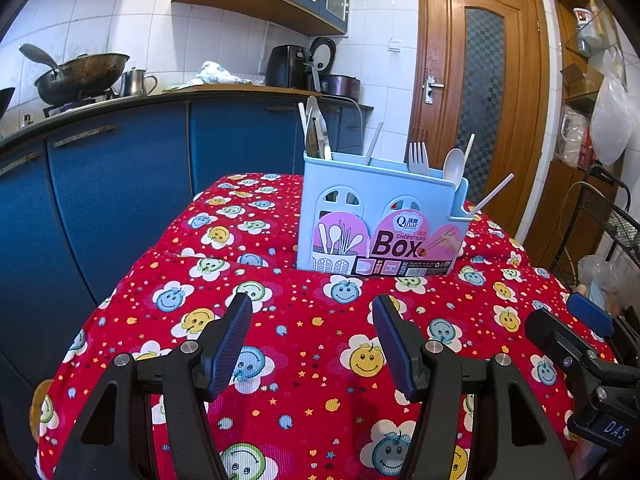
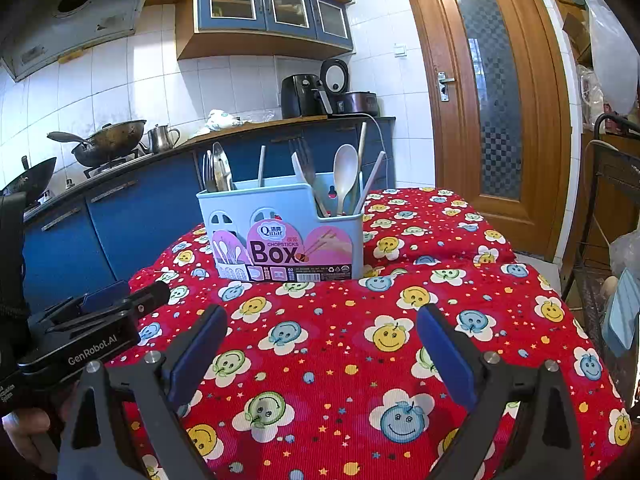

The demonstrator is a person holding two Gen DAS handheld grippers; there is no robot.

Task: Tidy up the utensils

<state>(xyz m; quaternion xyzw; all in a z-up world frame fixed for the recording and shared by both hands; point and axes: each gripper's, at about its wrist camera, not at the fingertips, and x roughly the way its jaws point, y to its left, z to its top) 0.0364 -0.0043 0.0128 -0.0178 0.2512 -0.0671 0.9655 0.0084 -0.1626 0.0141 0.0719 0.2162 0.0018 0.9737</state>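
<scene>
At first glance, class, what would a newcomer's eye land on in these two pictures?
The red smiley-face tablecloth fills the foreground. On it, toward the far side, stands a pale blue utensil box holding a white spoon and other utensils. Nearer the camera, the right gripper and the left gripper hang open and empty above the cloth.

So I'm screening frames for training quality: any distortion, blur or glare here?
Left wrist view: fisheye bends the door and counter; chopsticks box label is sharp; black vignette in the corners. Right wrist view: same bowing, box in focus, mild sheen on the wall tiles.
</scene>
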